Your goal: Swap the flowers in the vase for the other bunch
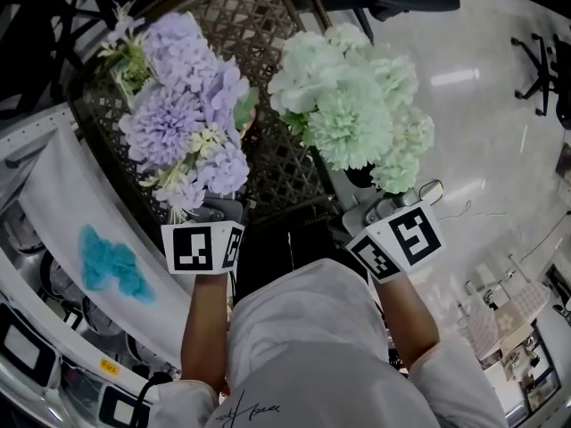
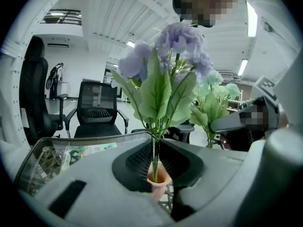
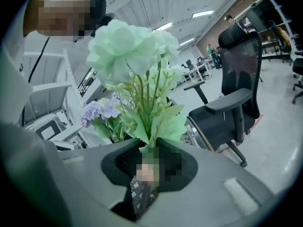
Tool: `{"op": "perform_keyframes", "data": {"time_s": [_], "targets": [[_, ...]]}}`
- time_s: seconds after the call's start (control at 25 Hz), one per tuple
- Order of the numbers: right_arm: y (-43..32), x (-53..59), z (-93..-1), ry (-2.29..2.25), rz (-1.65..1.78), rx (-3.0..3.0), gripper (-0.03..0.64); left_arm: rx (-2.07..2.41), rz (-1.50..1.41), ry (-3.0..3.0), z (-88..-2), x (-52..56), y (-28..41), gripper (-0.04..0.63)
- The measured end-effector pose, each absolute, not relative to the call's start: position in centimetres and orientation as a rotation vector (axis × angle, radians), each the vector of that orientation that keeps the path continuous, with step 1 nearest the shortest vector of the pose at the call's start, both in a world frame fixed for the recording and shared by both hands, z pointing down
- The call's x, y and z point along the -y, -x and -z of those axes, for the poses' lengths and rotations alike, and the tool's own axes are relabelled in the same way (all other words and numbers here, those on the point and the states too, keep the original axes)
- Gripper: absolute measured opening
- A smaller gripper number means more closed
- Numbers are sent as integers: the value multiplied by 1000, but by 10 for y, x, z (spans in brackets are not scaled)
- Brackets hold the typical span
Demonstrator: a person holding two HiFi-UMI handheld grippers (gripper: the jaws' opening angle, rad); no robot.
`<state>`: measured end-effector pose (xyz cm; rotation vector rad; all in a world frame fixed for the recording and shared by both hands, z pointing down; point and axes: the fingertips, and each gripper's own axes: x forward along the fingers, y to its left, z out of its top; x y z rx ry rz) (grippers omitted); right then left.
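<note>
Purple bunch (image 1: pixel 183 105): being held upright over the left part of a woven surface (image 1: pixel 284 172), heads turned up toward the head view. Being gripped low on the stalks by the left gripper (image 2: pixel 155 148), between jaws drawn nearly together and pressing on the thin green stems. Ending just below the jaws in a small peach cup (image 2: pixel 158 176), not being decidable from these views as vase or mere cap.

Green bunch (image 1: pixel 352 105): being held close beside the purple one, to its right, heads near but apart. Being clamped likewise at the stem base by the right gripper (image 3: pixel 150 150), between narrow-set jaws, under leaves spilling over them. Being hidden at its lowest part by a blurred patch.

Appearance: showing rounded, ruffled pompom heads, lilac with a few small cream sprigs on the left, pale mint on the right. Carrying broad toothed leaves midway down. Narrowing to a slim bundle of stalks.

Handling, as judged: probably weighing little but riding top-heavy, so likely swaying on any quick tilt. Appearing thin and fairly stiff in the stalks, soft and easily crushed in petals and leaves. Best being taken low on the bundled stalks, beneath the leaves, never by the heads. Likely needing to be steered straight down, stalks first, into any narrow mouth.
</note>
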<state>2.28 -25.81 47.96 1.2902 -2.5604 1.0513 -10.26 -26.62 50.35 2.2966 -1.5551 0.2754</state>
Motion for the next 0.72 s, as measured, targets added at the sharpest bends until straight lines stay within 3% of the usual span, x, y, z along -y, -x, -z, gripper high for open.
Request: {"op": "perform_keyframes", "data": {"time_s": [0.72], "targets": [[-26, 263, -477, -1314, -1016, 2577, 77, 1500, -270, -2307, -507, 265, 98, 77]]}}
